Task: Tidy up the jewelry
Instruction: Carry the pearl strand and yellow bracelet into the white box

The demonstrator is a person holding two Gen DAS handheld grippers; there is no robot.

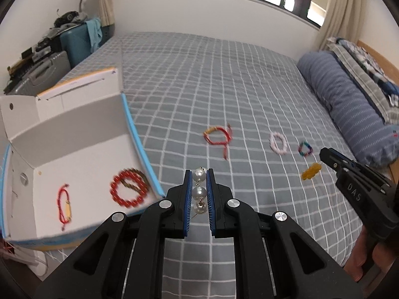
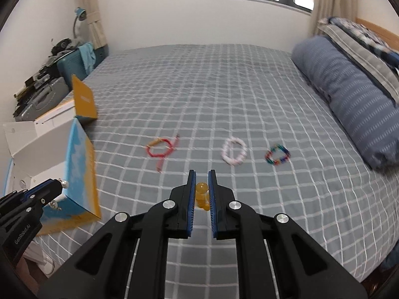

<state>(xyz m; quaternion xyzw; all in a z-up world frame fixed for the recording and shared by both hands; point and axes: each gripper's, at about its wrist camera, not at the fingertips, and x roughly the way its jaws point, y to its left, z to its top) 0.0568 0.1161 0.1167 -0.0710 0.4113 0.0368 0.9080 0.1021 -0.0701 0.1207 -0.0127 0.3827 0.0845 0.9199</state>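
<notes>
My left gripper point(image 1: 199, 174) is shut on a white pearl bracelet point(image 1: 199, 191), held above the bed just right of the open white box point(image 1: 74, 149). The box holds a red bead bracelet point(image 1: 129, 188) and a red cord bracelet point(image 1: 63, 205). My right gripper point(image 2: 202, 174) is shut on a yellow amber bead bracelet point(image 2: 202, 195); it also shows in the left wrist view point(image 1: 310, 171). On the bed lie a red cord bracelet point(image 2: 160, 148), a pink bead bracelet point(image 2: 234, 154) and a multicoloured bead bracelet point(image 2: 277, 154).
The grey checked bedspread point(image 2: 224, 87) covers the bed. A blue striped bolster point(image 2: 354, 99) and folded bedding lie along the right side. Suitcases point(image 1: 54, 57) and clutter stand at the far left by the wall. The box lid point(image 2: 83, 99) stands open.
</notes>
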